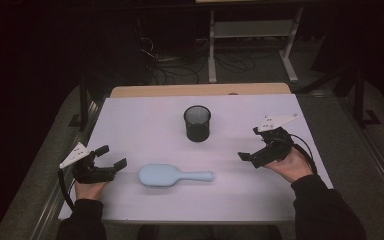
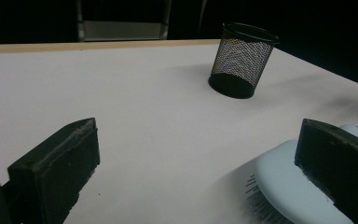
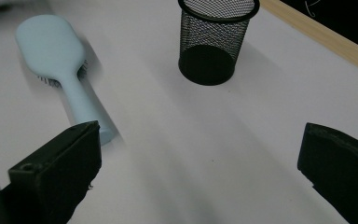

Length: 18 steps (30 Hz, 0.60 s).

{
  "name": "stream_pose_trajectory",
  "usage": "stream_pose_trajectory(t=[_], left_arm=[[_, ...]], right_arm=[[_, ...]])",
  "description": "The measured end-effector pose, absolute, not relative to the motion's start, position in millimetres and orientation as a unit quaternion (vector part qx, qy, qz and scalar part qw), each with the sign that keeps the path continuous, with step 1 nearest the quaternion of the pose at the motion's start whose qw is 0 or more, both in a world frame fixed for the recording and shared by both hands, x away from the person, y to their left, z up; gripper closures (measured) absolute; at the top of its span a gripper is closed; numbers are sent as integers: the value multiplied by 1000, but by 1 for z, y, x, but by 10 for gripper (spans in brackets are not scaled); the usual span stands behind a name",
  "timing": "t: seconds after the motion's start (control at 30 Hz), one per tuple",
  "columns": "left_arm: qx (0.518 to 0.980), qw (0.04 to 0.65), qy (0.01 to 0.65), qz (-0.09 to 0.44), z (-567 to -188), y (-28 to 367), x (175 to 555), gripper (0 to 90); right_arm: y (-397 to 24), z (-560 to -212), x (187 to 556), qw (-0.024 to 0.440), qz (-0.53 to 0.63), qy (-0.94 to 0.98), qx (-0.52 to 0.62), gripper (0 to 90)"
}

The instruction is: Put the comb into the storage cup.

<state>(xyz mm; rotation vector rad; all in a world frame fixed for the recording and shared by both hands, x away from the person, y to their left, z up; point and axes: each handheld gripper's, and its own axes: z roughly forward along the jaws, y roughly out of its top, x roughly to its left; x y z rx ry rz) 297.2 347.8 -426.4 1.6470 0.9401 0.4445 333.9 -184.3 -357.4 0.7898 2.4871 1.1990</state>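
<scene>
The brush (image 1: 175, 176) lies bristles-down on the counter (image 1: 145, 125), handle toward the right, near the front edge — the mesh cup (image 1: 197, 123) stands upright well behind it. Left claw (image 1: 111, 157) is wide open and empty beside the brush head; right claw (image 1: 249, 145) is likewise wide open and empty, near the handle tip. Recommended: grip the handle across its narrow width — close squarely to prevent rolling.

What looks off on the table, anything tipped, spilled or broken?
Nothing stands out. The black mesh cup stands upright and looks empty; the light blue plastic hairbrush lies flat, bristles down, intact. Both grippers, left and right, are open, holding nothing.
</scene>
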Motion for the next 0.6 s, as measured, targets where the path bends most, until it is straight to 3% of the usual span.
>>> stream_pose_trajectory(t=[0.6], left_arm=[[699,562,399,188,-427,347,297,0]], right_arm=[[-160,-354,337,121,399,875,246,0]])
